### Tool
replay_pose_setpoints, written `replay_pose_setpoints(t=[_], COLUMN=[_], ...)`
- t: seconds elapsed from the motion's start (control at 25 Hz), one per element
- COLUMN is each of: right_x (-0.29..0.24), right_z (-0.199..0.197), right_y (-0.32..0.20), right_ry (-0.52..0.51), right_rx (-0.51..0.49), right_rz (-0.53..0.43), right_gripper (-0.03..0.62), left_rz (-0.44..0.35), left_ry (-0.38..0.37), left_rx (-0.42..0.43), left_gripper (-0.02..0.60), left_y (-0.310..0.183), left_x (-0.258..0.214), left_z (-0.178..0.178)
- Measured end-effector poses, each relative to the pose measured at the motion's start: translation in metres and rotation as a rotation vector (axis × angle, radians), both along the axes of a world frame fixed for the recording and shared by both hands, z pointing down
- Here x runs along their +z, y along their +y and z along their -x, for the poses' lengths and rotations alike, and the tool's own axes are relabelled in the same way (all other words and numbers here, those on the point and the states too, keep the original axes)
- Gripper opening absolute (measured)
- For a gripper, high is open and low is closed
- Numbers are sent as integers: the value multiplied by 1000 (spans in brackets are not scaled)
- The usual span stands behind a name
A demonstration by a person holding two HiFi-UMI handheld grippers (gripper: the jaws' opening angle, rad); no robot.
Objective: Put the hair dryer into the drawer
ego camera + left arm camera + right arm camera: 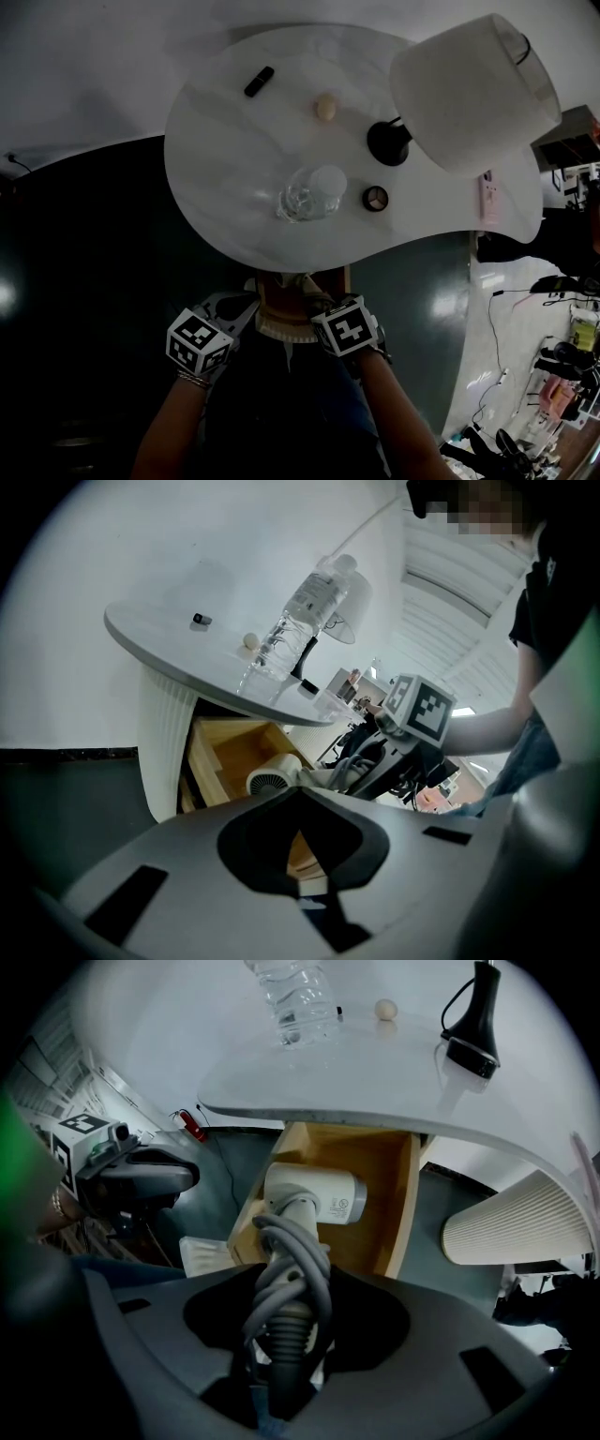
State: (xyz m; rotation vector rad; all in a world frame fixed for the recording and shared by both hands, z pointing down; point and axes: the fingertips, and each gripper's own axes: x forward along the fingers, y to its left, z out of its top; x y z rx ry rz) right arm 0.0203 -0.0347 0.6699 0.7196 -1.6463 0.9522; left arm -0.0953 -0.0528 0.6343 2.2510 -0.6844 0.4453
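A white hair dryer, its grey cord wound round the handle, hangs over the open wooden drawer under the table edge. My right gripper is shut on that handle and points steeply down. In the left gripper view the hair dryer's rear grille shows in front of the drawer, with the right gripper behind it. My left gripper is shut with nothing in it, just left of the drawer. In the head view both grippers sit close together below the table, left gripper and right gripper.
The white table overhangs the drawer. On it stand a lamp, a clear water bottle, a small round tin, a pale ball and a black stick. A ribbed white pedestal flanks the drawer.
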Motion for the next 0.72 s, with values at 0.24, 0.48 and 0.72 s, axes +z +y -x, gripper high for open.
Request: replay_pose_setpoints(t=[0.24,0.48,0.72], right_x=[12,21,23], right_z=[0,5,10], right_y=[-6,-16,-25], right_ry=[13,10,17], right_rx=[25,29,22], right_rz=[11,-10,-59], right_gripper=[213,213,213], left_rz=[17,13,24], left_ry=[4,4,-2], left_rx=[5,-7,-34], left_gripper=[8,8,8], left_y=[-4,-9,-8], left_x=[5,8,15], left_z=[-5,-4,0])
